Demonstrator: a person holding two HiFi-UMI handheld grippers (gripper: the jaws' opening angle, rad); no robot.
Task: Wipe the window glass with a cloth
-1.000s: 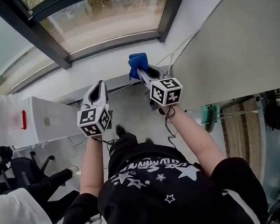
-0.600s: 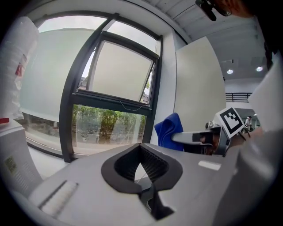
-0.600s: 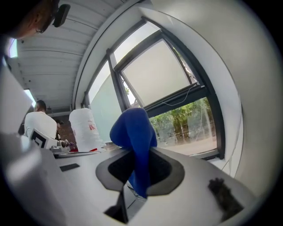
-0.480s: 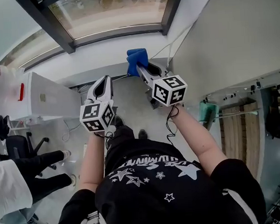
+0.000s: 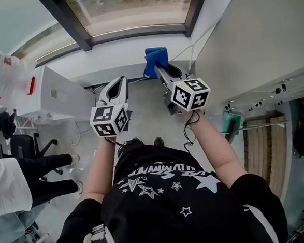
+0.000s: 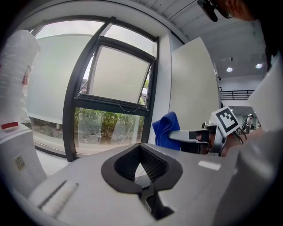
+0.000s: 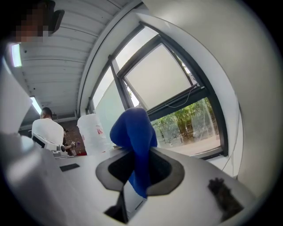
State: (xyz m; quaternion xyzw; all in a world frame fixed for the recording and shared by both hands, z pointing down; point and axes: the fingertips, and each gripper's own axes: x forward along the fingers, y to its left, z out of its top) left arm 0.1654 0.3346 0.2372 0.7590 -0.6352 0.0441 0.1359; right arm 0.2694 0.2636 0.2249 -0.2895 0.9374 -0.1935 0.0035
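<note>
Left of the window [image 5: 133, 8]: white cabinet [image 5: 57, 96], not in play. Below the window, short of the glass: left gripper [image 5: 121, 80], jaws together, nothing between them. Just right of it, also below the window and a bit nearer the sill: right gripper [image 5: 158, 70], jaws clamped on the cloth [image 5: 154, 58]. Cloth is blue and bunched, sticks out past the tips toward the window, not on the glass yet. Handling guess: light, soft, floppy. It'll fold and drag under pressure, and could creep out of the jaws on a hard stroke. Hold looks mid-bunch, with a tail hanging down between the jaws. Should do, as long as a thick wad stays ahead of the tips so only fabric meets the glass. Right of the window: plain wall [image 5: 250, 39].
</note>
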